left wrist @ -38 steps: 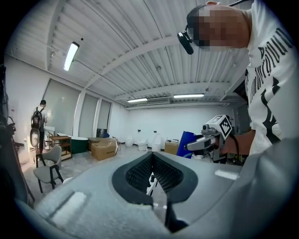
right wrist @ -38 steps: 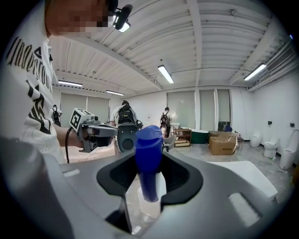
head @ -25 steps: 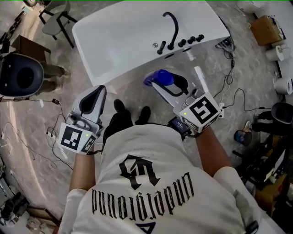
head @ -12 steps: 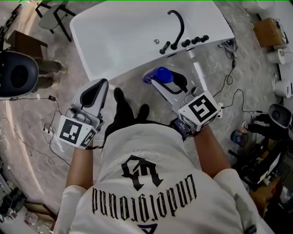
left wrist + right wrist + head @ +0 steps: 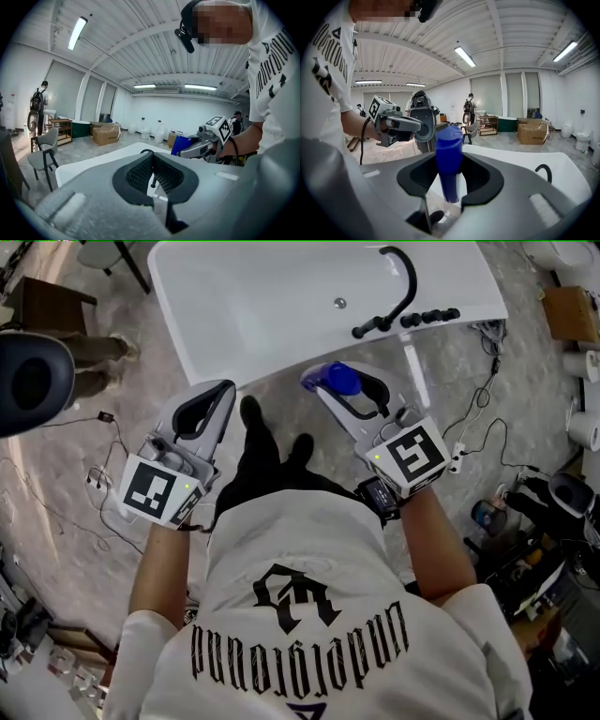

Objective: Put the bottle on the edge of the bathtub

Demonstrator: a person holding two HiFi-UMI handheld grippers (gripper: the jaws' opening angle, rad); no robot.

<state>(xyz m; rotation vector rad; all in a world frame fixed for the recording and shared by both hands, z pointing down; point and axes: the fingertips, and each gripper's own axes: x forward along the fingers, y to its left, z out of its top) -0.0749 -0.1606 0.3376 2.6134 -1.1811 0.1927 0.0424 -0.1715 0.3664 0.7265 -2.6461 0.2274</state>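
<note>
A blue bottle (image 5: 339, 379) with a rounded cap stands between the jaws of my right gripper (image 5: 330, 386), which is shut on it. It hangs over the floor just short of the near rim of the white bathtub (image 5: 281, 367). In the right gripper view the bottle (image 5: 449, 140) stands upright in the black pads, with the tub (image 5: 525, 159) beyond it. My left gripper (image 5: 221, 390) hovers to the left at about the same height, shut and holding nothing. In the left gripper view its black pads (image 5: 136, 171) meet at the tips.
A black faucet (image 5: 401, 282) and knobs (image 5: 427, 319) sit on the tub's right end. Cables (image 5: 473, 413) trail over the floor at right. A dark round seat (image 5: 28, 381) and a chair (image 5: 47, 310) stand at left, a cardboard box (image 5: 574, 313) at far right.
Both grippers have come a little closer to the tub's near rim, the bottle still held. The tub has slid rightward in the head view.
</note>
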